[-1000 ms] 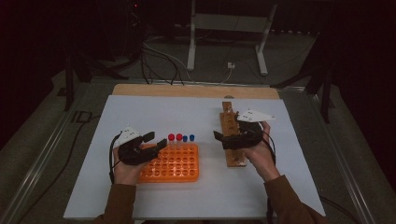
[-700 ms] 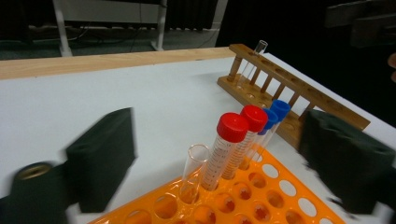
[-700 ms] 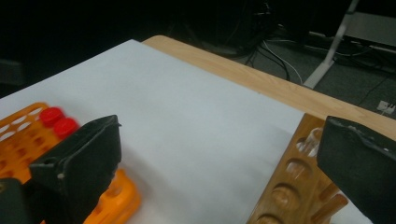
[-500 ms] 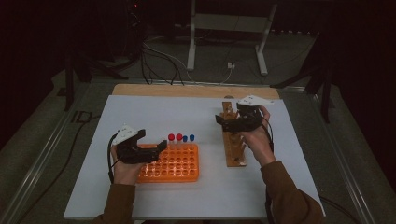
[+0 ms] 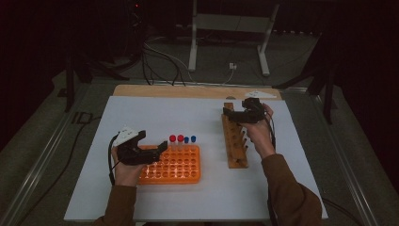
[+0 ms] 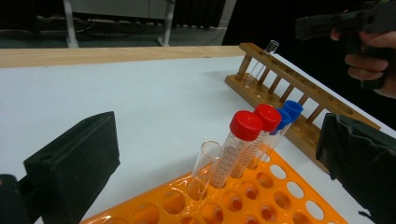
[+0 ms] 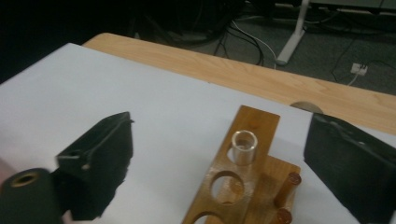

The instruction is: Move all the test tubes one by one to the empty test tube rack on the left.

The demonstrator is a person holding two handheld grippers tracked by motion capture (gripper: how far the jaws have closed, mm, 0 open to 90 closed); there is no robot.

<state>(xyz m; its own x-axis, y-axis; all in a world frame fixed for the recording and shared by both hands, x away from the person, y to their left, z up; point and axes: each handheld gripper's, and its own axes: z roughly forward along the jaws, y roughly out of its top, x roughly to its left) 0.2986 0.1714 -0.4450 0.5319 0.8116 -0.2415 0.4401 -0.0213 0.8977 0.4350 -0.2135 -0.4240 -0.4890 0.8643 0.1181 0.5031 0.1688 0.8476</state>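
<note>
My right gripper [image 5: 234, 114] hovers above the far end of the wooden rack [image 5: 234, 139], which I take as the landmark throughout. Its jaws stand wide apart and hold nothing; in the right gripper view they flank the rack's end hole on both sides without touching it. A clear glass tube [image 7: 244, 147] stands upright in that end hole of the wooden rack, open mouth up, and the next hole toward me is vacant. In the left gripper view the same tube [image 6: 261, 60] rises at the far end of the rack, with my right gripper [image 6: 322, 23] above and just beyond it.

To the left of the wooden rack, well apart from it on the white table sheet [image 5: 155, 113], lies the orange rack [image 5: 175, 165]. My left gripper [image 5: 153, 149] sits over that rack's left edge, jaws spread wide and empty. Along the orange rack's far row stand two red-capped tubes [image 6: 236, 147], two blue-capped tubes [image 6: 287, 114] on the side nearer the wooden rack, and one uncapped clear tube [image 6: 201, 169] on the side away from it, just beside the nearer red-capped tube. The open jaws of my left gripper frame this row from either side, touching none of the tubes.
</note>
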